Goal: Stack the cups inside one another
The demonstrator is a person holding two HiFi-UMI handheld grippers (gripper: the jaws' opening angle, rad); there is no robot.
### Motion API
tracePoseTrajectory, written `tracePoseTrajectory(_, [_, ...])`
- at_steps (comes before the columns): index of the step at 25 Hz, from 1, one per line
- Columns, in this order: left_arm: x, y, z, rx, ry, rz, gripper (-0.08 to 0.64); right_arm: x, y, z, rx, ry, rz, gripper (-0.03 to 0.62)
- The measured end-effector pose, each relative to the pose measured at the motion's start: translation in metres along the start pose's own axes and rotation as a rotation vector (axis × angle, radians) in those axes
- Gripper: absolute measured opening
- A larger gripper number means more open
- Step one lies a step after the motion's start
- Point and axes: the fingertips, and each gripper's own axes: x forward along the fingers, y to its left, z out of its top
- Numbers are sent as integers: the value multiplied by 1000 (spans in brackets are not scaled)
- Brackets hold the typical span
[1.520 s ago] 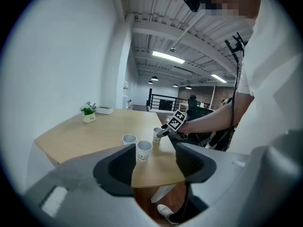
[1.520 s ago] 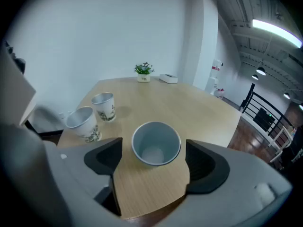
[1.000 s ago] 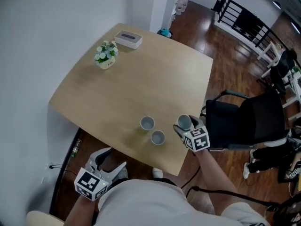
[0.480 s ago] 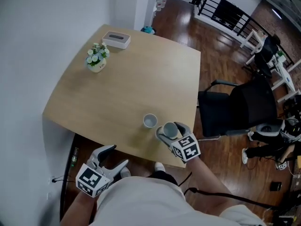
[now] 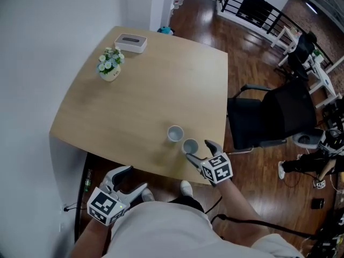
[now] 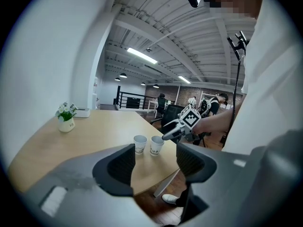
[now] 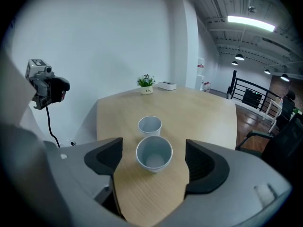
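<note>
Two pale grey cup spots show on the wooden table (image 5: pixel 134 101). The far cup (image 5: pixel 174 134) stands alone. The near cup (image 5: pixel 190 145) stands close to the table's front edge; whether a second cup sits inside it I cannot tell. My right gripper (image 5: pixel 199 149) is open just behind the near cup. In the right gripper view the near cup (image 7: pixel 154 154) stands between the spread jaws, touching neither, with the far cup (image 7: pixel 149 126) beyond it. My left gripper (image 5: pixel 134 179) is open and holds nothing, below the table edge by the person's body. Its view shows both cups (image 6: pixel 139 144) (image 6: pixel 156 145).
A small pot of flowers (image 5: pixel 109 69) and a white box (image 5: pixel 131 42) sit at the table's far left. A black office chair (image 5: pixel 274 120) stands to the right of the table. Wooden floor lies beyond it.
My right gripper carried a cup leftward over the near table cup and let it go; its jaws now stand open. Three separate cups showed before, two spots now. The left gripper stayed put.
</note>
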Motion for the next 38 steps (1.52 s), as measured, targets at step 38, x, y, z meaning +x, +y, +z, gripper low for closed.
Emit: tracePoseTrajectory(38, [41, 27, 11, -45, -17, 87, 337, 108, 17, 35, -230, 255, 167, 416])
